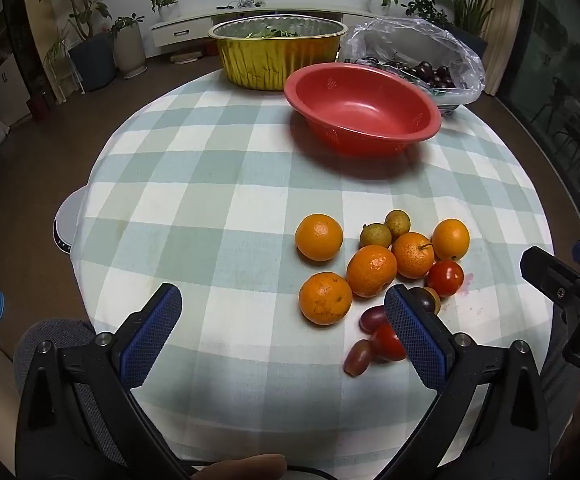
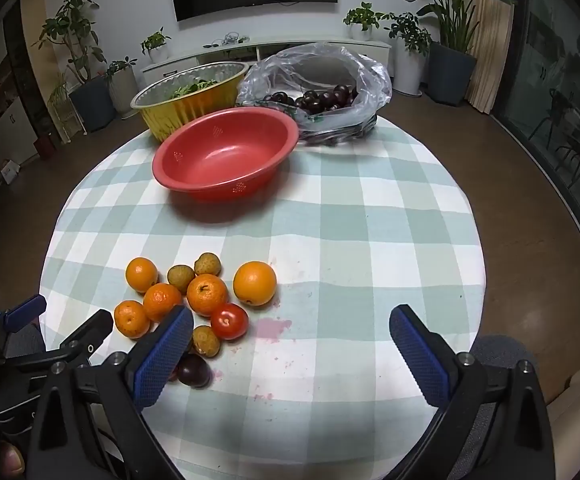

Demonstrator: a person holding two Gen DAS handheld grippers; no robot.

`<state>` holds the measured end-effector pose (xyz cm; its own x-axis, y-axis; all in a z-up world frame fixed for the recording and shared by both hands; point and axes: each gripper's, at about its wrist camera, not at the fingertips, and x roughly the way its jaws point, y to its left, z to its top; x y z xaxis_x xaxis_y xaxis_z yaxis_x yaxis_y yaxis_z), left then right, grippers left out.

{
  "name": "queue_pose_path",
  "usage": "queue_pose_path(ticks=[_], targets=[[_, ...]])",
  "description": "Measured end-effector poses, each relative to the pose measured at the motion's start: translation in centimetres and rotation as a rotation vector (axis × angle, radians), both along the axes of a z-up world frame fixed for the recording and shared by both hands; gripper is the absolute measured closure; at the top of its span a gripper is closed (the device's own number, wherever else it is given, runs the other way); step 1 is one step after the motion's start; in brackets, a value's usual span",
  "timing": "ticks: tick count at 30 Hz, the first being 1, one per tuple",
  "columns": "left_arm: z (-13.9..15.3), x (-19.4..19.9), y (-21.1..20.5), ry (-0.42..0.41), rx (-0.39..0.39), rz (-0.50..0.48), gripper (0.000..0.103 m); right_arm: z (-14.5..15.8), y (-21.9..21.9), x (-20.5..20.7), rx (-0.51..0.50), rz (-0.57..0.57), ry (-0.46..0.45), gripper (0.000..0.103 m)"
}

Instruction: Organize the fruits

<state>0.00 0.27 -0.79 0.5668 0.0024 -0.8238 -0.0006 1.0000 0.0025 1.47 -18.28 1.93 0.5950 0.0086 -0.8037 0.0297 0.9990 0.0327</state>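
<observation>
A pile of fruit lies on the checked tablecloth near the front edge: several oranges [image 1: 319, 237], two lychees [image 1: 375, 235], a round tomato [image 1: 445, 277], a small tomato [image 1: 387, 341], grapes [image 1: 357, 357] and a dark plum [image 2: 193, 370]. An empty red bowl [image 1: 364, 106] stands behind them. My left gripper [image 1: 283, 308] is open and empty, hovering left of the pile. My right gripper [image 2: 292, 336] is open and empty, to the right of the pile [image 2: 206, 294]. The red bowl also shows in the right wrist view [image 2: 225, 152].
A gold foil pan [image 1: 277, 50] with greens stands at the table's back. A clear plastic bag of dark cherries [image 1: 422, 64] sits beside it. Pink stains [image 2: 271, 328] mark the cloth. The round table [image 1: 193, 184] drops off on all sides.
</observation>
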Motion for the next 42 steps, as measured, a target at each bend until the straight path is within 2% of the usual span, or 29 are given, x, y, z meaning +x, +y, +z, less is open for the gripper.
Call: queue_pose_path(ticks=[17,19,42], targets=[[-0.6,0.0,0.2,-0.001,0.002,0.000,0.000,-0.7,0.2,-0.2,0.008,0.001,0.011,0.002],[0.1,0.0,0.0,0.002,0.001,0.001,0.000,-0.7,0.2,-0.2,0.008,0.001,0.011,0.002],[0.0,0.0,0.0,0.003,0.001,0.001,0.000,-1.2,0.1,-0.3,0.020,-0.001,0.023,0.002]])
